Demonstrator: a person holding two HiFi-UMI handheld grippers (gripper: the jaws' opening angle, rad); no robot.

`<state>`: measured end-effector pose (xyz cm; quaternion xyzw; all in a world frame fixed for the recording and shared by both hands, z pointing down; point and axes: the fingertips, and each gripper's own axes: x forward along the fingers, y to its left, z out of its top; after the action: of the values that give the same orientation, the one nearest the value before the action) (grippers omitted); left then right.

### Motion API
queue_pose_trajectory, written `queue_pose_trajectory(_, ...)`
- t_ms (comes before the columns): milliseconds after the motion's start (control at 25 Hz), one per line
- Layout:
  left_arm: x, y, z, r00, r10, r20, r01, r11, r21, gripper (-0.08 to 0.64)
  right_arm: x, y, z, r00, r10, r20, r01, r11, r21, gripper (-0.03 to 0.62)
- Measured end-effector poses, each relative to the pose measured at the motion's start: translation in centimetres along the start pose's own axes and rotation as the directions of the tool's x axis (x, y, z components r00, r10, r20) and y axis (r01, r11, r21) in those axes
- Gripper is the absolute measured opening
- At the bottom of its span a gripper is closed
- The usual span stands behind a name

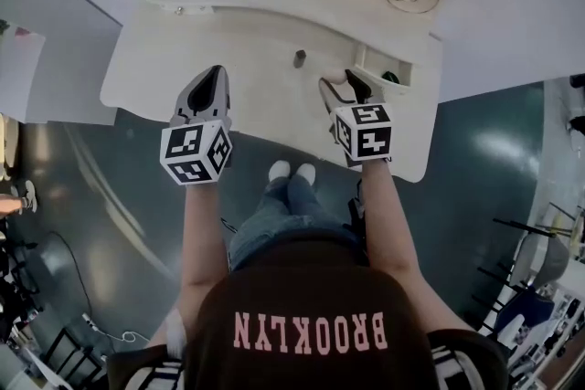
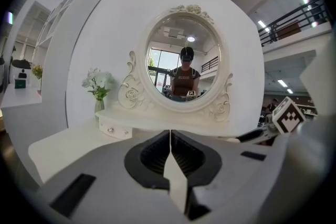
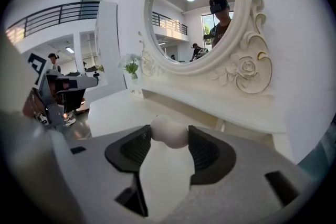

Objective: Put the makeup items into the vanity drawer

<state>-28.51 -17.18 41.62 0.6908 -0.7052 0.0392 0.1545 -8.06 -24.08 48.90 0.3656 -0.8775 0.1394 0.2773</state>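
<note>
We see the left tool (image 1: pixel 212 76) at centre-left of the head view, its jaws pressed together with nothing between them. The right tool (image 1: pixel 344 89), centre-right, is clamped on a pale rounded sponge (image 3: pixel 169 132), held above the tabletop (image 1: pixel 260 96) just beside the open drawer (image 1: pixel 377 81). A small dark item (image 1: pixel 299 57) stands on the tabletop between the tools.

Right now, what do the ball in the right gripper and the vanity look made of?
Ball: pale pink, matte, egg-shaped; probably soft foam, like a makeup sponge, though no squash shows.
Vanity: cream, smooth satin coat with carved scrolls and roses; likely painted wood or moulded board, which I cannot tell.
</note>
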Motion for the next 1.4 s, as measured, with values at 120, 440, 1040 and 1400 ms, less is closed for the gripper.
queue_pose_trajectory(120,0.4,-0.9,1.0,1.0,-0.02,0.018,0.019,1.0,0.009,0.007,-0.9,-1.1,1.1,0.999,-0.025,0.026,0.025,1.0,0.002,0.218)
queue_pose_trajectory(440,2.7,-3.5,1.7,0.997,-0.07,0.015,0.07,0.997,0.024,0.007,-2.3,-4.6,0.9,0.996,-0.081,0.038,0.079,0.996,0.041,0.22)
queue_pose_trajectory(1040,8.6,-8.1,1.6,0.993,-0.114,-0.028,0.115,0.993,0.04,0.007,-2.3,-13.6,-0.3,0.986,-0.164,0.005,0.162,0.977,0.139,0.224)
queue_pose_trajectory(1400,9.6,-8.1,0.7,0.993,-0.104,-0.051,0.106,0.994,0.037,0.006,-0.8,-13.6,-1.8,0.992,-0.114,-0.054,0.122,0.98,0.16,0.241)
